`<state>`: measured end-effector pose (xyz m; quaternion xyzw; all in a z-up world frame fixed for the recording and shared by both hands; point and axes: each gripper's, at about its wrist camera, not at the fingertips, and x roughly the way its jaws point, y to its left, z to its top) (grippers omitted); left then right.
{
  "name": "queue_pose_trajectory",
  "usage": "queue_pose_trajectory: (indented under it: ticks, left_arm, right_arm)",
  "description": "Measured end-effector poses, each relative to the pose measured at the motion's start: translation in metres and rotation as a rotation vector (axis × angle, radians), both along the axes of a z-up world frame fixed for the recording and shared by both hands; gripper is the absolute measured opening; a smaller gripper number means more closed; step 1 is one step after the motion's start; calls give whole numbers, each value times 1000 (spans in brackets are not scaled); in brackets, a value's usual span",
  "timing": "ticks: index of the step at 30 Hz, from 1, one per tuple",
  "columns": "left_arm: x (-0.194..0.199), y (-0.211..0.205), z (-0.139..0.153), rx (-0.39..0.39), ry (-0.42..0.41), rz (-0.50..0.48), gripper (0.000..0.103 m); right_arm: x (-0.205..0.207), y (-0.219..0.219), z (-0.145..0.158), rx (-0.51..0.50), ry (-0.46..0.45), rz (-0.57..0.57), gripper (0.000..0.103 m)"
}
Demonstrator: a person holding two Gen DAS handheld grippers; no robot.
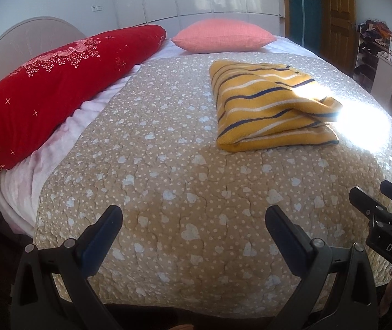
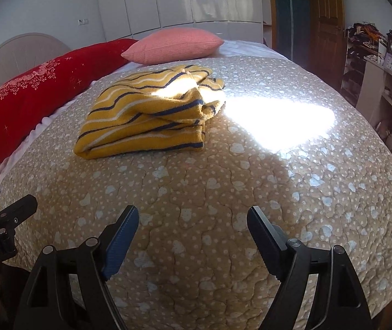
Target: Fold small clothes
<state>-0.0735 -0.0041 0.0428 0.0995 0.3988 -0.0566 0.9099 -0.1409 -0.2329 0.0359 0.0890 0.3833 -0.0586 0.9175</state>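
A yellow knitted garment with navy and white stripes (image 1: 270, 107) lies folded into a thick stack on the beige heart-print quilt (image 1: 168, 181); it also shows in the right wrist view (image 2: 146, 115). My left gripper (image 1: 193, 214) is open and empty, held over the quilt's near edge, well short of the garment. My right gripper (image 2: 193, 217) is open and empty, also near the front edge. The right gripper shows at the right of the left wrist view (image 1: 372, 192), and the left gripper at the left of the right wrist view (image 2: 11, 200).
A long red embroidered pillow (image 1: 50, 88) lies along the left side of the bed. A pink cushion (image 1: 223, 35) sits at the far end. A bright sun patch (image 2: 273, 121) falls right of the garment. Shelves with clutter (image 1: 388, 52) stand at the right.
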Motion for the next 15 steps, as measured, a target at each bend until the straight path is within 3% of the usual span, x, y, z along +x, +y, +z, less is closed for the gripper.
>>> queue_pose_trajectory:
  ticks: [15]
  left_arm:
    - [-1,2,-6,-7,17,-1,103]
  right_arm:
    - [0,2,-6,9,15,0,86]
